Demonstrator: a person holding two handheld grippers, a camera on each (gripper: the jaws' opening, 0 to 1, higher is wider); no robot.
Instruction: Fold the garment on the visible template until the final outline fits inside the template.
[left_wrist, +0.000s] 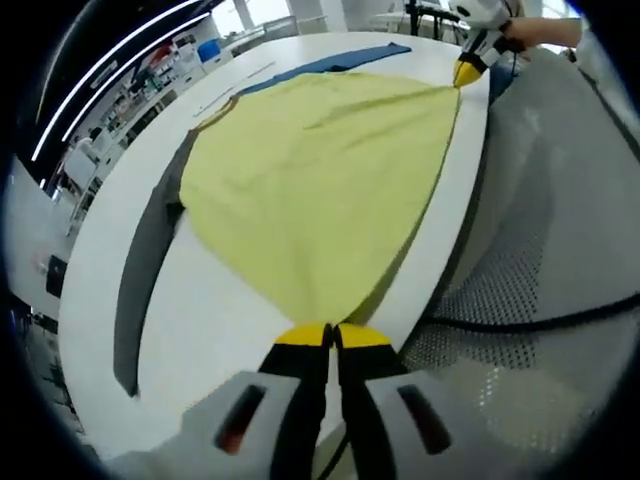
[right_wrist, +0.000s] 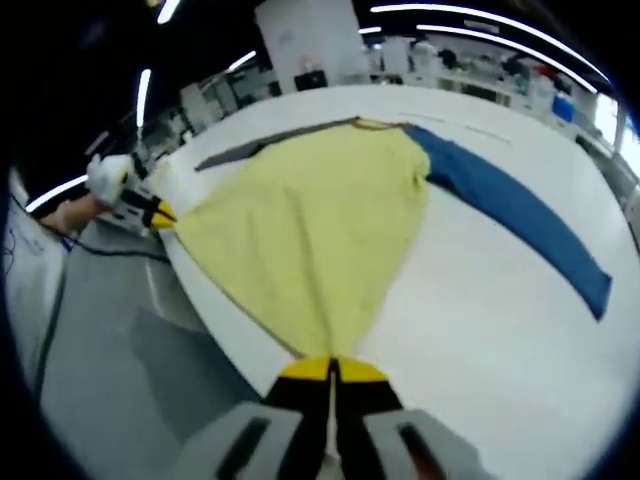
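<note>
A yellow garment (left_wrist: 310, 180) lies spread on the white table (left_wrist: 230, 330), with a grey sleeve (left_wrist: 150, 260) on one side and a blue sleeve (left_wrist: 330, 62) on the other. My left gripper (left_wrist: 332, 335) is shut on one bottom corner of the yellow cloth at the table's edge. The right gripper (left_wrist: 468, 72), in a gloved hand, pinches the other corner. In the right gripper view, my right gripper (right_wrist: 330, 368) is shut on its corner of the garment (right_wrist: 310, 220). The left gripper (right_wrist: 160, 215) holds the far corner. The blue sleeve (right_wrist: 520, 215) and grey sleeve (right_wrist: 260, 148) lie flat.
The hem runs along the table's rounded edge (left_wrist: 440, 260). Beyond that edge is grey floor with a perforated mat (left_wrist: 500, 290) and a black cable (left_wrist: 520, 322). Thin lines (left_wrist: 235, 85) mark the table near the collar. Shelves and benches (right_wrist: 470, 60) stand behind.
</note>
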